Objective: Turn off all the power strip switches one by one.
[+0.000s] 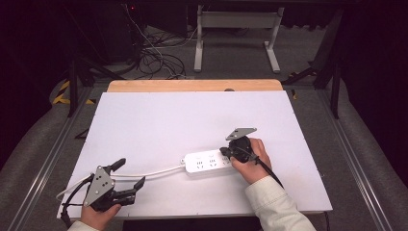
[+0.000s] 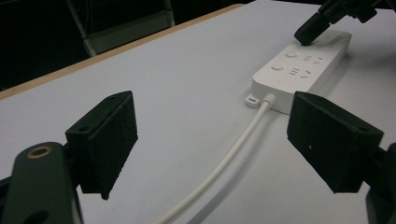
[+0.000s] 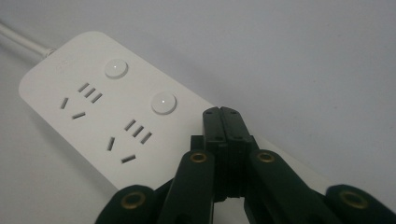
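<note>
One white power strip [image 1: 208,161] is laid near the table's [image 1: 192,110] front edge, long axis across it, cable end pointed left, pressed by the closed, empty right gripper [image 1: 225,152] while the left gripper [image 1: 129,174] is held wide open, empty.

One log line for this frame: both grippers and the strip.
left hand-held gripper: open, beside cable | right hand-held gripper: shut, tip on power strip near third button | strip flat on table
</note>
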### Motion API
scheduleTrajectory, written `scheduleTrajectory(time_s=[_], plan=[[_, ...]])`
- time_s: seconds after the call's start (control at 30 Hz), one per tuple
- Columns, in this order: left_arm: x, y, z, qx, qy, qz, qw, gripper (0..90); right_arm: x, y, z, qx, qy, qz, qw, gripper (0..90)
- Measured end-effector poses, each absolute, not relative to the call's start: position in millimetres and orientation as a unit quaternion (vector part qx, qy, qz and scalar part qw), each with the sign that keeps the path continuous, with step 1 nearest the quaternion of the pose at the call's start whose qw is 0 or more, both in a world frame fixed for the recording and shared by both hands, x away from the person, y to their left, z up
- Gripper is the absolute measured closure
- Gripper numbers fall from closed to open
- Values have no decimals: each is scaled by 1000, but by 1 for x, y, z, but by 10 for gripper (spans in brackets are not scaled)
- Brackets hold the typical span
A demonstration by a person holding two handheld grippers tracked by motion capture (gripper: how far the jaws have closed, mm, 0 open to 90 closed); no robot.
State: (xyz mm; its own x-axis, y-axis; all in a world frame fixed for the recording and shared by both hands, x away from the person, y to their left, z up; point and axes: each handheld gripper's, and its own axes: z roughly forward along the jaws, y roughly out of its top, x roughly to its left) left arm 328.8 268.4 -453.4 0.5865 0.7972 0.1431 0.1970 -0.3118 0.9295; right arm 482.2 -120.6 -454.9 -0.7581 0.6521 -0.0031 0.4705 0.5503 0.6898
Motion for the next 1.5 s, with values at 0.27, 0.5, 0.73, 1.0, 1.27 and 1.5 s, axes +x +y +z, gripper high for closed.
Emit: scheduleTrajectory(time_s=[0.27,0.5,0.73,1.0,1.27,1.5], plan=[[329,269,-453,748,331,313,483,169,482,-119,-454,322,873,341,135,900],[329,268,-453,748,331,312,483,169,482,-119,-454,324,873,339,132,900],[328,268,-453,748,332,310,484,169,483,-119,-455,330,872,338,127,900],[329,269,-453,747,334,309,485,168,475,-125,-439,314,844,408,147,900],[329,268,-453,747,333,311,484,168,467,-125,-428,299,842,419,162,900],[329,268,-454,747,334,309,485,168,469,-123,-428,297,840,428,153,900]])
